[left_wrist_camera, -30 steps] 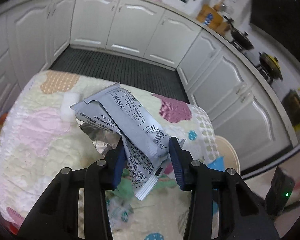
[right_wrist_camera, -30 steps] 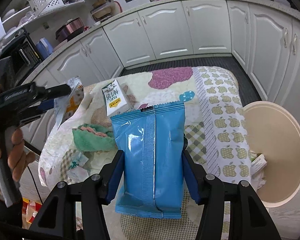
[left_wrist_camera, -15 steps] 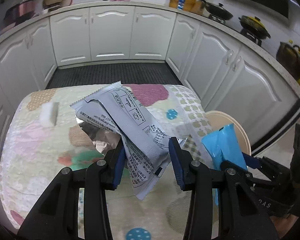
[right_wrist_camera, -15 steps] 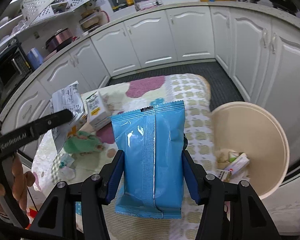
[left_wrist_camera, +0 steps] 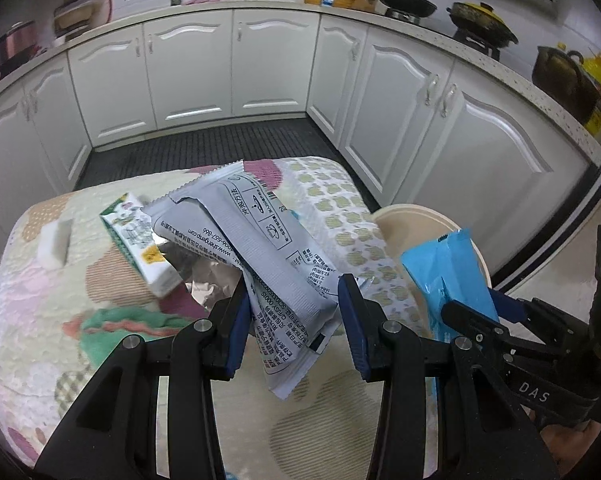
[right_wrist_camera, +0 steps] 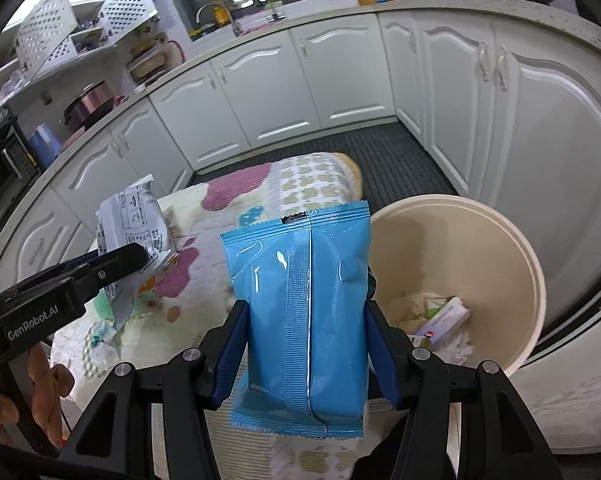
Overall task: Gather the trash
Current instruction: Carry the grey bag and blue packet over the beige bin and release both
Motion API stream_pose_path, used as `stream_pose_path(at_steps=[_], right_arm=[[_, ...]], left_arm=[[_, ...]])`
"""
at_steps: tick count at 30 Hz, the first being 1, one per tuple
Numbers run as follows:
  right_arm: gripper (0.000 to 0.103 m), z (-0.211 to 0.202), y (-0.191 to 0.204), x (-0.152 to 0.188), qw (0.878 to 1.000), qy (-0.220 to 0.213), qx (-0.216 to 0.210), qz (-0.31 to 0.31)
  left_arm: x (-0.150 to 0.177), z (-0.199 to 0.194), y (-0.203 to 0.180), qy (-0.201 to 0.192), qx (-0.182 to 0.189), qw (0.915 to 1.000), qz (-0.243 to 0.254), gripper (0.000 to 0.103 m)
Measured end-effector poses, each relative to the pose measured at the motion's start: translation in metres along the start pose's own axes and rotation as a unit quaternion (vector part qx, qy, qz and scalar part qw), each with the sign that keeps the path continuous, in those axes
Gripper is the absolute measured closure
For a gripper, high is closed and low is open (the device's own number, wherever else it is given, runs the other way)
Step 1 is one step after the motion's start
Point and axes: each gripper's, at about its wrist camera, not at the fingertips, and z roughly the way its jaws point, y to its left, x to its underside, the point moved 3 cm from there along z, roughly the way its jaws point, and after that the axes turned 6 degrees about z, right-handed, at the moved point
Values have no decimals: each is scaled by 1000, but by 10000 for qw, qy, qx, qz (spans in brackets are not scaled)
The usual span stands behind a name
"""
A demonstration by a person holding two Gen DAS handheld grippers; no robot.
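Observation:
My left gripper (left_wrist_camera: 294,320) is shut on a crumpled grey wrapper (left_wrist_camera: 260,240) with black print, held above the quilted table (left_wrist_camera: 60,312). A flat blue packet (right_wrist_camera: 300,304) stands upright in my right gripper (right_wrist_camera: 302,344), which is shut on it. The same blue packet (left_wrist_camera: 444,276) shows at the right of the left wrist view, over a beige bin (left_wrist_camera: 412,220). In the right wrist view the beige bin (right_wrist_camera: 460,240) sits just right of the packet, beside the table's end, with discarded wrappers and paper inside. The grey wrapper (right_wrist_camera: 134,216) appears at left in the left gripper's finger.
On the table lie a small green-and-white carton (left_wrist_camera: 140,248), a white sponge block (left_wrist_camera: 54,244), a green cloth (left_wrist_camera: 128,324) and crumpled foil (left_wrist_camera: 208,280). White kitchen cabinets (left_wrist_camera: 196,76) curve around a dark floor mat (left_wrist_camera: 204,148). A hand (right_wrist_camera: 24,392) holds the left gripper's handle.
Both grippers have travelled toward the bin end of the table with their wrappers. The bin has come closer and larger in the right wrist view, and the blue packet has entered the left wrist view.

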Motion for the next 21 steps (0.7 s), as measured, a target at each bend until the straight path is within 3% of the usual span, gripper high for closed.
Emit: stream_pose_path(at_steps=[21], right_arm=[[49, -7, -81, -7, 9964, -153, 588, 592]], left_arm=[[-13, 44, -79, 253, 358, 9976, 543, 63]])
